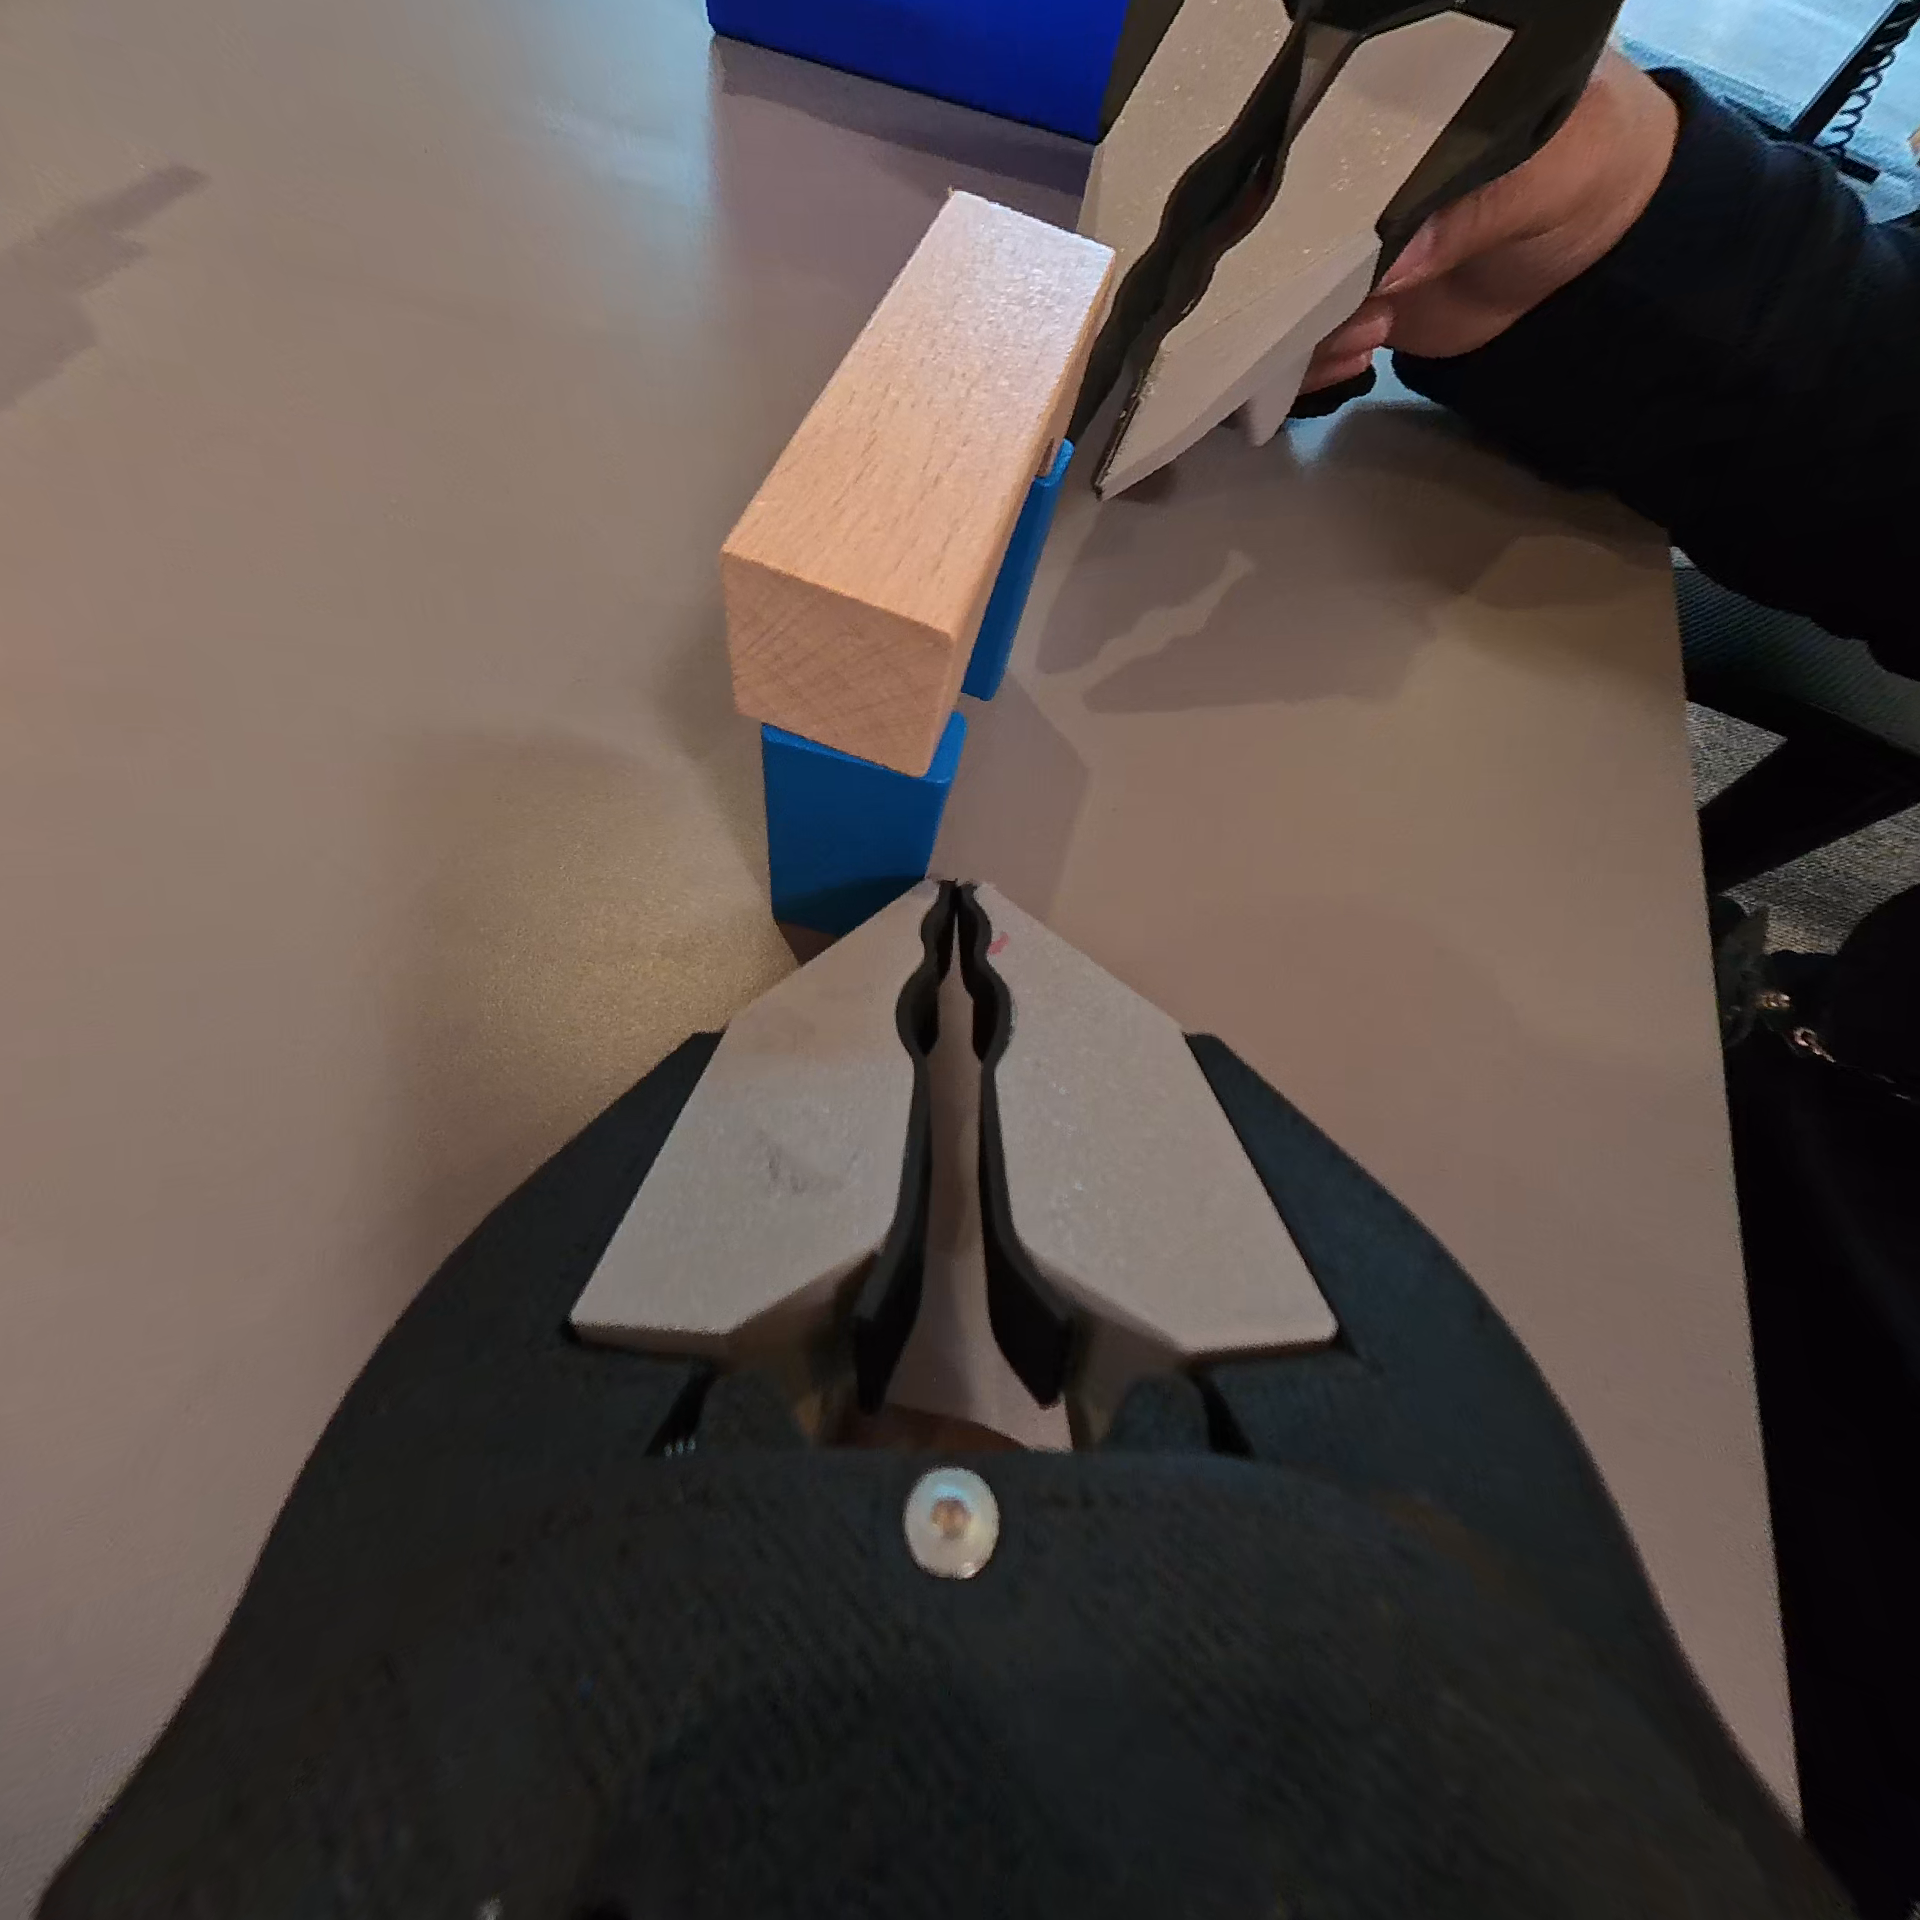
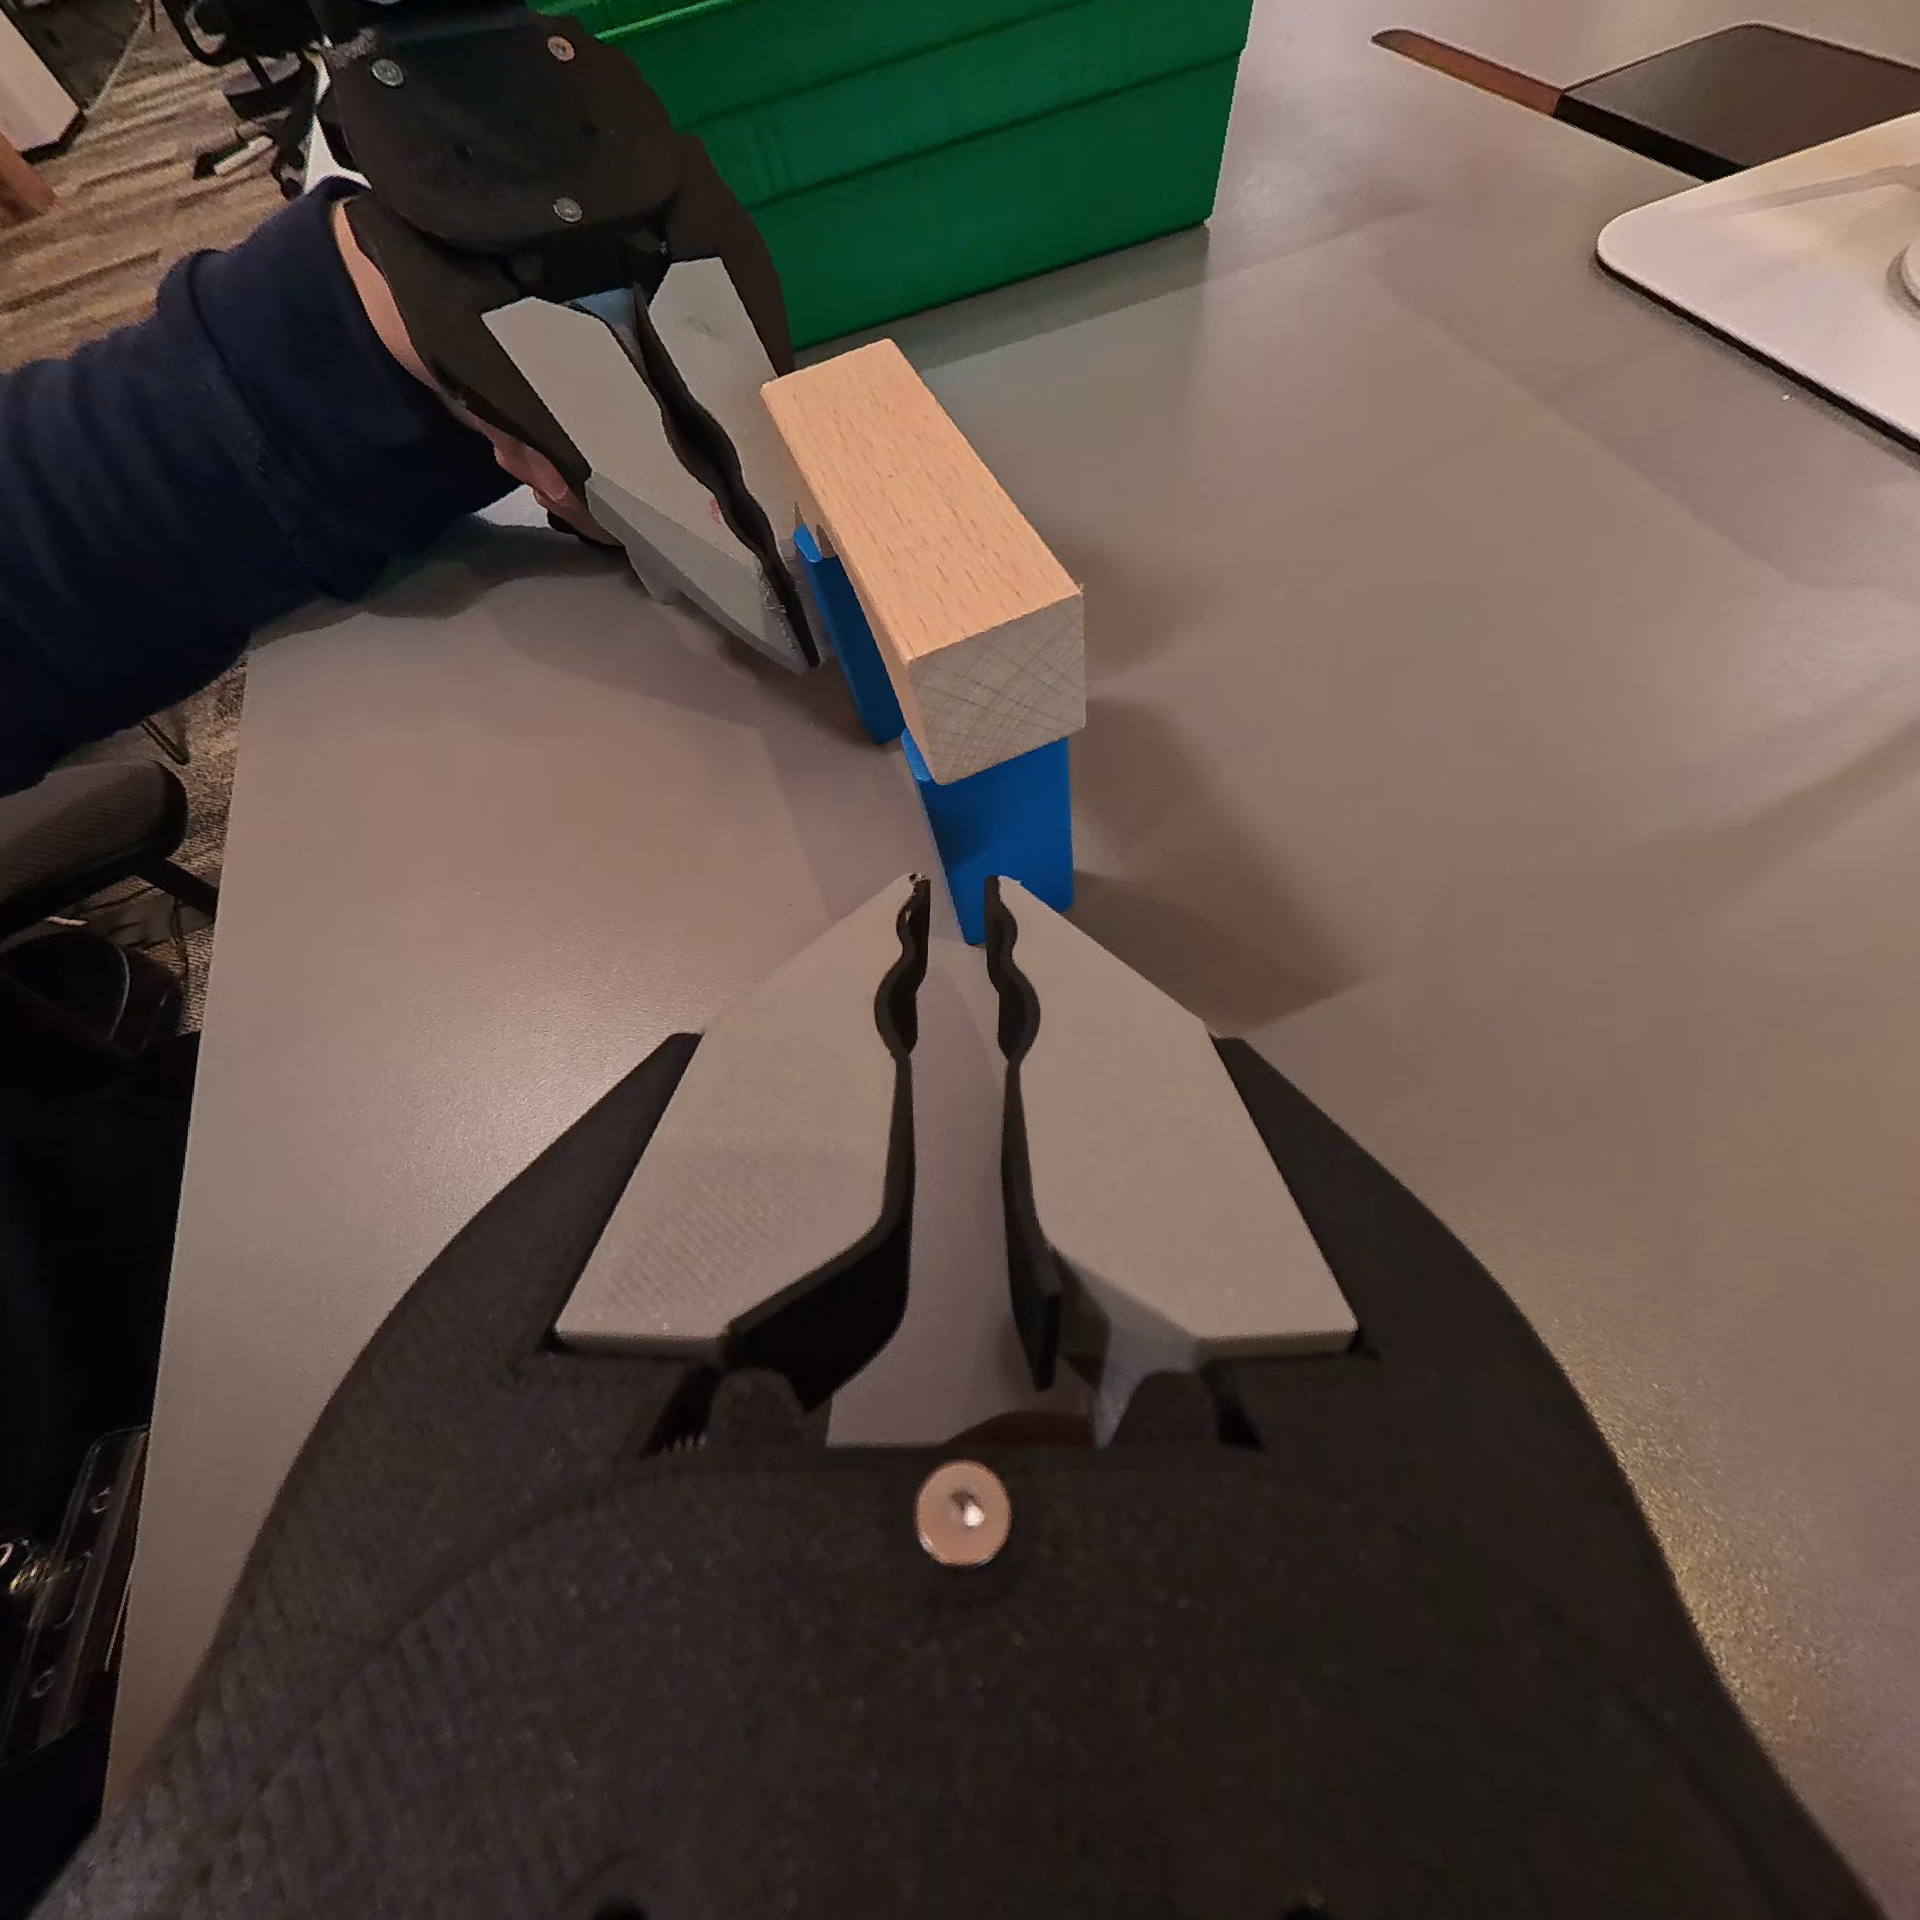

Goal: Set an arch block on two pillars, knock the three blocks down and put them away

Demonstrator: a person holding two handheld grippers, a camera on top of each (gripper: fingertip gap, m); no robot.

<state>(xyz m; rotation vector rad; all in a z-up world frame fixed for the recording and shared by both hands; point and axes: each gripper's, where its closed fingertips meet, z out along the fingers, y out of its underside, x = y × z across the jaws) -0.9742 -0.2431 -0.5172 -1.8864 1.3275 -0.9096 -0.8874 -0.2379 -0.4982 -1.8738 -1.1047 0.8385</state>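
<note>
Left gripper (image 1: 948,888) has its jaws closed together with nothing between them, tips low by the base of one blue pillar (image 1: 847,821), the pillar nearest this gripper. Right gripper (image 2: 956,894) has its fingers slightly apart, a narrow gap and nothing clamped, tips just in front of the other blue pillar (image 2: 1013,831) at the opposite end of the structure; a corner of that pillar shows beyond the gap, contact cannot be told. Wooden arch block (image 1: 914,468) lies across the tops of both pillars, all three standing on the grey table (image 1: 364,520). Arch looks tilted in both wrist views, though that may be only the wide-angle lens. Relative to the arch: green bin (image 2: 987,135) sits behind it on the table in the right wrist view, and a blue box (image 1: 935,52) sits beyond its far end in the left wrist view. Dark-sleeved hands (image 1: 1507,239) hold the grippers. White flat stand (image 2: 1766,249) lies well apart from the arch.
</note>
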